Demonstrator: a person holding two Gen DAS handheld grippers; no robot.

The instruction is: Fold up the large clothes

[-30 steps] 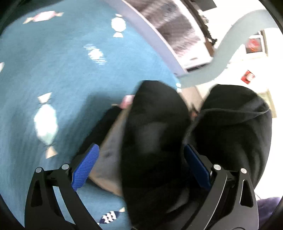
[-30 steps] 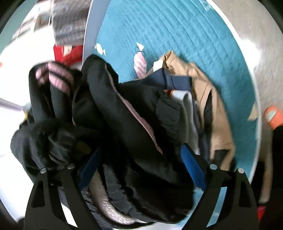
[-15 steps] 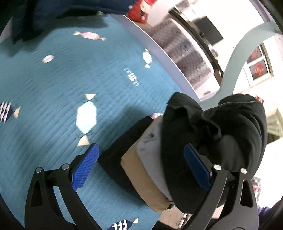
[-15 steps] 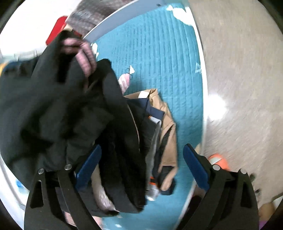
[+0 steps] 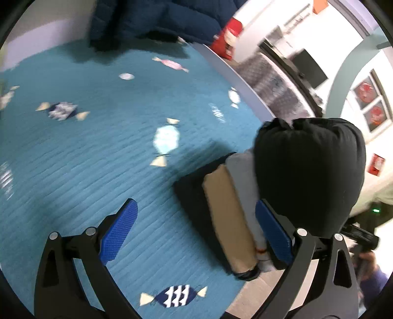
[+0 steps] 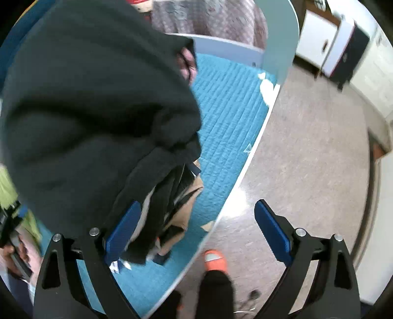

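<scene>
One black garment, two spread tongs

We log a teal quilted bedspread printed with pale, pink and navy-white candy shapes ahead of the left gripper, blue pads. Right of its fingers: black garment over grey and tan folded clothes. Navy jacket farther ahead.
</scene>
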